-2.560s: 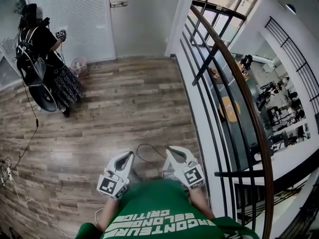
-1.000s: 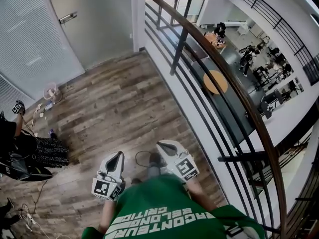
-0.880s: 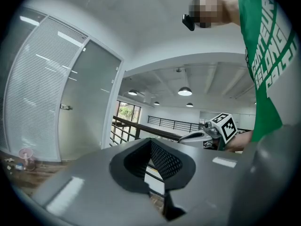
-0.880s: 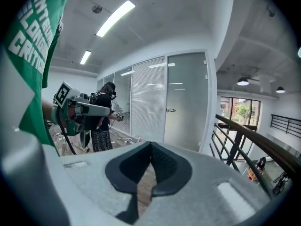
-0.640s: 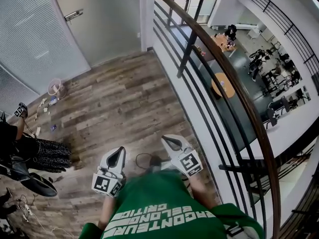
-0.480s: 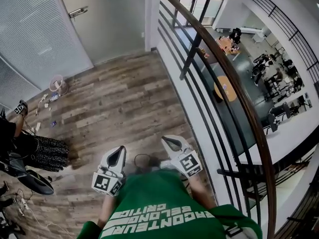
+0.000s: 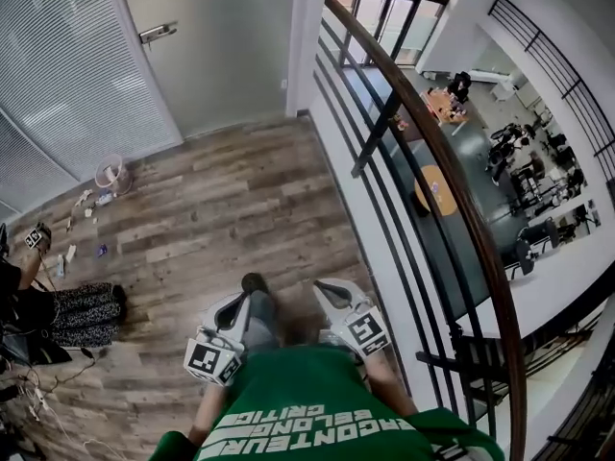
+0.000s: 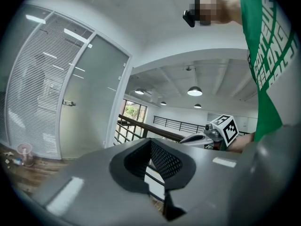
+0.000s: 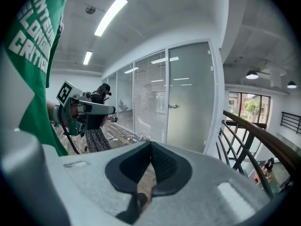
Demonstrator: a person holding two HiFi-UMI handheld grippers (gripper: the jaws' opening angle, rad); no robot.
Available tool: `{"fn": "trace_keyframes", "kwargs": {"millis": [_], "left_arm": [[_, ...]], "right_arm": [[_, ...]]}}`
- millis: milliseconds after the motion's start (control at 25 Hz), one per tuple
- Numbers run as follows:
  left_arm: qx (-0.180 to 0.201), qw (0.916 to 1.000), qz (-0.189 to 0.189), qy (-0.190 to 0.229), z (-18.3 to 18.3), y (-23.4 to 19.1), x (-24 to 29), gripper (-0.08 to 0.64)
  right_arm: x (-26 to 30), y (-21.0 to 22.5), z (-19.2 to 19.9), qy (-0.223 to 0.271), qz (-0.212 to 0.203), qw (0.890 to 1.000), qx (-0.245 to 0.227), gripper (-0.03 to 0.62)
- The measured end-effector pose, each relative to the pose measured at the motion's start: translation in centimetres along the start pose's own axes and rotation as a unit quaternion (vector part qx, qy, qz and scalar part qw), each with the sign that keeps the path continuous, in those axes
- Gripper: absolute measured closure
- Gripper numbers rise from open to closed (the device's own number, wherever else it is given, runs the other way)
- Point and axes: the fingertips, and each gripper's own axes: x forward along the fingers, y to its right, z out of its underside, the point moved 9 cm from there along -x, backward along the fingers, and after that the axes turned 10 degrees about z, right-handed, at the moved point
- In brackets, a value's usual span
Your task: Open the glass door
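Note:
The frosted glass door (image 7: 216,51) stands shut at the far end of the wooden floor, between a wall of blinds and a white pillar. Its metal handle (image 7: 159,33) sits near its left edge. In the left gripper view the door (image 8: 91,102) and handle (image 8: 69,103) lie well ahead; the right gripper view shows the door (image 9: 188,98) and handle (image 9: 173,106) too. My left gripper (image 7: 235,301) and right gripper (image 7: 322,286) are held side by side close to my body, far from the door. Both are shut with nothing in them (image 8: 150,142) (image 9: 150,145).
A black railing with a brown handrail (image 7: 432,152) runs along the right, with a drop to a lower floor beyond. Another person (image 7: 38,305) with a gripper crouches at the left edge. A small pink bin (image 7: 112,173) and litter lie near the blinds. Cables lie at bottom left.
I have walked forward along the railing; the door and floor have shifted in the head view and the other person has slid to the left edge. Both grippers stay shut before me.

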Motion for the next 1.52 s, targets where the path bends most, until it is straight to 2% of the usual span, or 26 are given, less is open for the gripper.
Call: {"fn": "trace_keyframes", "kwargs": {"millis": [240, 400, 560, 800, 1160, 1520], "left_arm": [[0.004, 0.999, 0.044, 0.006, -1.4, -5.9, 5.6, 0.543], [0.014, 0.9978, 0.064, 0.01, -3.8, -10.0, 8.8, 0.543], [0.019, 0.997, 0.075, 0.009, -6.7, -13.3, 10.9, 0.543], [0.004, 0.9966, 0.082, 0.013, -6.8, -18.2, 12.5, 0.543], [0.0, 0.9948, 0.1, 0.014, -6.6, -22.1, 13.7, 0.543], [-0.012, 0.9949, 0.1, -0.002, -6.9, -22.8, 16.0, 0.543]], "right_arm": [[4.5, 3.6, -1.6, -0.01, 0.037, 0.999, 0.007, 0.598], [8.0, 5.8, -3.5, -0.005, 0.056, 0.998, 0.001, 0.598], [10.9, 7.7, -5.6, -0.007, 0.067, 0.998, 0.001, 0.598], [15.3, 8.5, -7.1, -0.019, 0.07, 0.997, -0.005, 0.598], [18.2, 8.1, -8.3, -0.036, 0.071, 0.997, -0.014, 0.598], [20.0, 10.4, -7.4, -0.036, 0.069, 0.997, 0.001, 0.598]]}}
